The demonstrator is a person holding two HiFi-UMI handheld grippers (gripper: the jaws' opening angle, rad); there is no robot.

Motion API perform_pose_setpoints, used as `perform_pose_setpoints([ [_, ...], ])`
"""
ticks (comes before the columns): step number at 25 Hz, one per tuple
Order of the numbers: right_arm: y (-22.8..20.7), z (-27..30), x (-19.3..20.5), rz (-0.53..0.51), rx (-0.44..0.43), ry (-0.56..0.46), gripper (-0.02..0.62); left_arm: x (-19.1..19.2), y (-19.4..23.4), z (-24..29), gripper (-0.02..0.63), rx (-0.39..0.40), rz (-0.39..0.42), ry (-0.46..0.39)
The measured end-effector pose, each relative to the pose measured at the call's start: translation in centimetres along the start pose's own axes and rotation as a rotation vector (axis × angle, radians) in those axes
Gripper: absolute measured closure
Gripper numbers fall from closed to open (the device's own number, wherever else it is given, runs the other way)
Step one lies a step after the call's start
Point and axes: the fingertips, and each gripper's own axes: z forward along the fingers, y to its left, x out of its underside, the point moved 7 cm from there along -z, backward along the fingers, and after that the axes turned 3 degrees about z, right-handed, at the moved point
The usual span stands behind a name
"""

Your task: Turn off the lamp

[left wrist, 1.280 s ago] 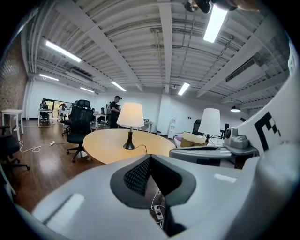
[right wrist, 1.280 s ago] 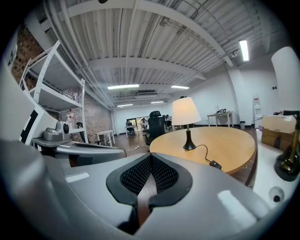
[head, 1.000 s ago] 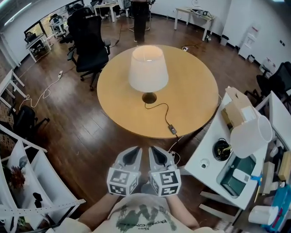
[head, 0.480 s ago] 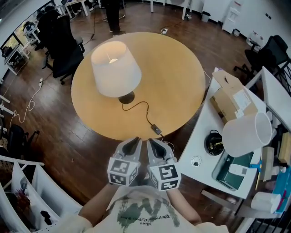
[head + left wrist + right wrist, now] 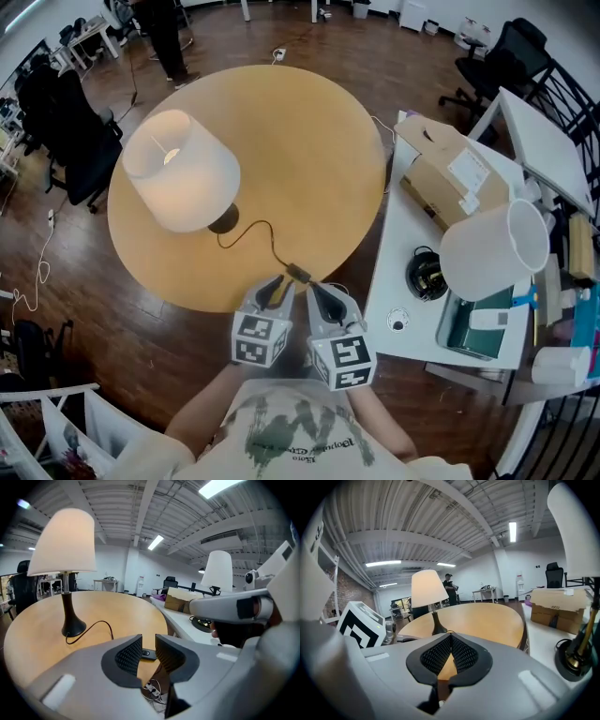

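Lit lamp [image 5: 181, 174] on the round table [image 5: 300, 122]
Left gripper [image 5: 274, 287] has just been opening, nothing between its jaws (cord switch [image 5: 298, 274] just ahead); right gripper [image 5: 322, 295] closed, empty.

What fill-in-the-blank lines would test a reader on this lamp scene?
The lamp is switched ___.
It stands on a ___ wooden table.
The switch lies near the table's ___.
The right gripper has its jaws ___.
Missing words: on; round; edge; shut.
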Motion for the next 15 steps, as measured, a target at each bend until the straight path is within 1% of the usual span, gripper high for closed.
perform_pose_setpoints([
  [3, -0.8, 0.4, -0.2, 0.024, 0.067, 0.001, 0.595, 0.7, 1.3, 2.1, 0.537, 0.026, 0.017, 0.047],
  [8, -1.8, 1.2, -0.2, 0.064, 0.162, 0.009, 0.595, 2.0, 2.8, 5.4, 0.508, 0.085, 0.021, 0.128],
  [12, -2.3, 1.9, -0.3, 0.083, 0.215, 0.002, 0.595, 2.5, 3.2, 7.1, 0.5, 0.133, 0.03, 0.163],
  [15, -2.5, 1.9, -0.2, 0.099, 0.245, 0.005, 0.595, 2.6, 3.1, 7.6, 0.5, 0.171, 0.031, 0.167],
])
